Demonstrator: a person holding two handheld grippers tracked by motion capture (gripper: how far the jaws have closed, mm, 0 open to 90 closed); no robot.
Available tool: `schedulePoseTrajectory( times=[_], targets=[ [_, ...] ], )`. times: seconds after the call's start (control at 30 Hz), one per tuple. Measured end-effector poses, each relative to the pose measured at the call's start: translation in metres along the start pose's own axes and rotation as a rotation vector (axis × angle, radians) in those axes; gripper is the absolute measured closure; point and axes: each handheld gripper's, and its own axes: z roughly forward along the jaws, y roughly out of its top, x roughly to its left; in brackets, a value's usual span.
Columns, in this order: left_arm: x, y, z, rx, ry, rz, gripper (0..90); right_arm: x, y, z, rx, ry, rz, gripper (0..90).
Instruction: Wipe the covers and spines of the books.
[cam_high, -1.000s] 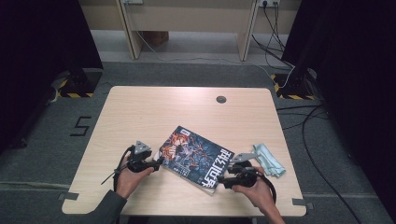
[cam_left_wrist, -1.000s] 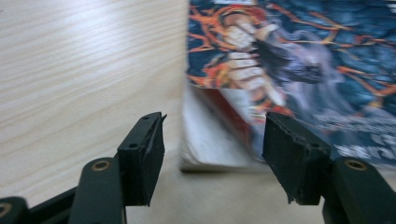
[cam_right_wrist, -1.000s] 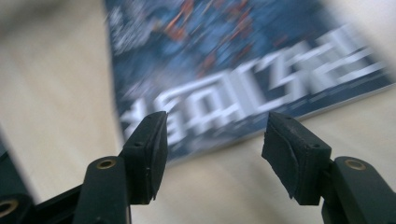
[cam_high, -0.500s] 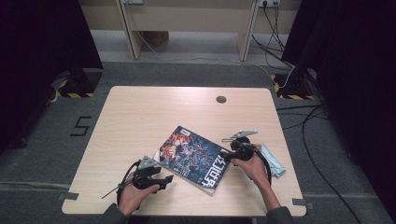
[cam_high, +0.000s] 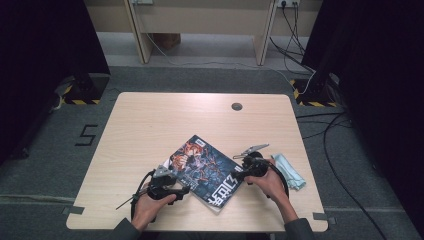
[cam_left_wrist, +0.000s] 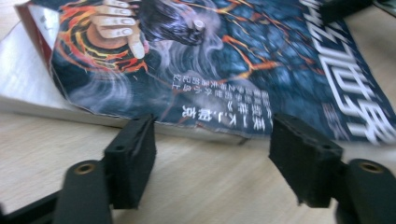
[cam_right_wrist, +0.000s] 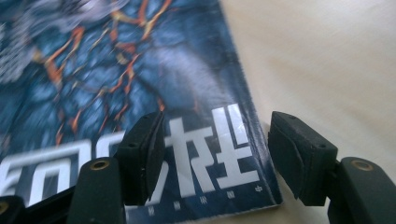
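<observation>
A paperback book (cam_high: 205, 170) with a dark blue and orange cover lies flat and skewed on the wooden table (cam_high: 165, 120). My left gripper (cam_high: 184, 189) sits at its near-left edge. In the left gripper view the book (cam_left_wrist: 224, 60) lies just beyond the left gripper (cam_left_wrist: 212, 140); the jaws have just been opening and only bare table lies between them. My right gripper (cam_high: 239, 175) is at the book's right side. In the right gripper view the right gripper (cam_right_wrist: 217, 140) stands open over a corner of the book (cam_right_wrist: 116, 70), pads apart from it.
A pale teal packet (cam_high: 290, 170) lies right of my right hand. A round cable hole (cam_high: 237, 106) sits at the table's far side. Cables trail on the floor at the right. The table's near edge is close behind both hands.
The left gripper slid from the book's left corner toward the near edge. The right gripper moved from the book's near-right corner up along its right side.
</observation>
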Motion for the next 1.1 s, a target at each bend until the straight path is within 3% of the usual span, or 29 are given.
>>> schedulePoseTrajectory(
  times=[0.1, 0.27, 0.37, 0.53, 0.57, 0.6, 0.8, 1.1],
  targets=[
    [0.008, 0.002, 0.000, -0.013, 0.016, -0.029, 29.4, 0.012, -0.010, -0.005, 0.016, 0.057, -0.008, 38.8],
    [0.017, 0.008, 0.004, -0.018, 0.038, -0.041, 29.5, 0.029, -0.022, -0.010, 0.035, 0.118, -0.040, 40.1],
    [0.020, 0.013, 0.007, -0.012, 0.059, -0.011, 29.7, 0.038, -0.026, -0.013, 0.059, 0.143, -0.074, 40.5],
    [0.023, 0.018, 0.013, -0.022, 0.063, -0.001, 30.2, 0.045, -0.028, -0.015, 0.065, 0.162, -0.078, 41.8],
    [0.022, 0.018, 0.013, -0.024, 0.061, -0.001, 30.1, 0.045, -0.027, -0.015, 0.051, 0.163, -0.055, 42.9],
    [0.022, 0.018, 0.012, -0.022, 0.060, -0.001, 30.4, 0.044, -0.025, -0.015, 0.036, 0.154, -0.063, 42.6],
    [0.014, 0.010, 0.003, -0.008, 0.035, 0.006, 30.5, 0.031, -0.009, -0.009, -0.067, 0.057, -0.003, 44.9],
    [0.004, 0.001, -0.002, 0.025, 0.017, 0.042, 33.3, 0.020, 0.017, 0.019, -0.088, 0.034, 0.015, 52.0]
  ],
)
